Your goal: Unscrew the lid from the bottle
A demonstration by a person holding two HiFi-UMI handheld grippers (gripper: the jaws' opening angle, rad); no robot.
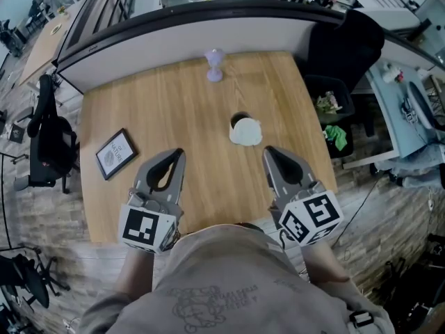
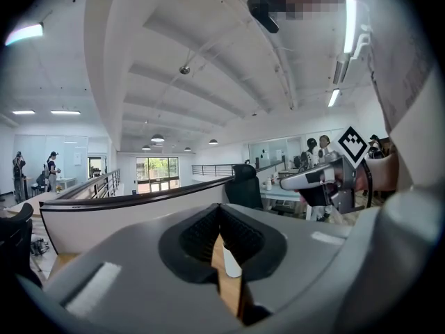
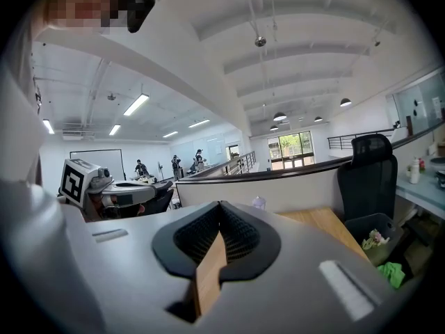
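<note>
A white bottle (image 1: 245, 131) stands on the wooden table (image 1: 188, 110), right of its middle; from above I see mostly its pale top. My left gripper (image 1: 180, 153) hovers over the table's near part, left of and nearer than the bottle, jaws shut and empty. My right gripper (image 1: 268, 152) is just nearer than the bottle and slightly to its right, also shut with nothing in it. In the left gripper view a slice of the bottle (image 2: 231, 260) shows through the slit below the closed jaws. The right gripper view shows only bare tabletop (image 3: 208, 273) in that slit.
A small lavender vase-like object (image 1: 214, 65) stands at the table's far edge. A dark-framed card (image 1: 115, 153) lies at the left. A black office chair (image 1: 348, 44) and a bin (image 1: 332, 106) stand off the right side. A curved partition (image 1: 208, 26) runs behind.
</note>
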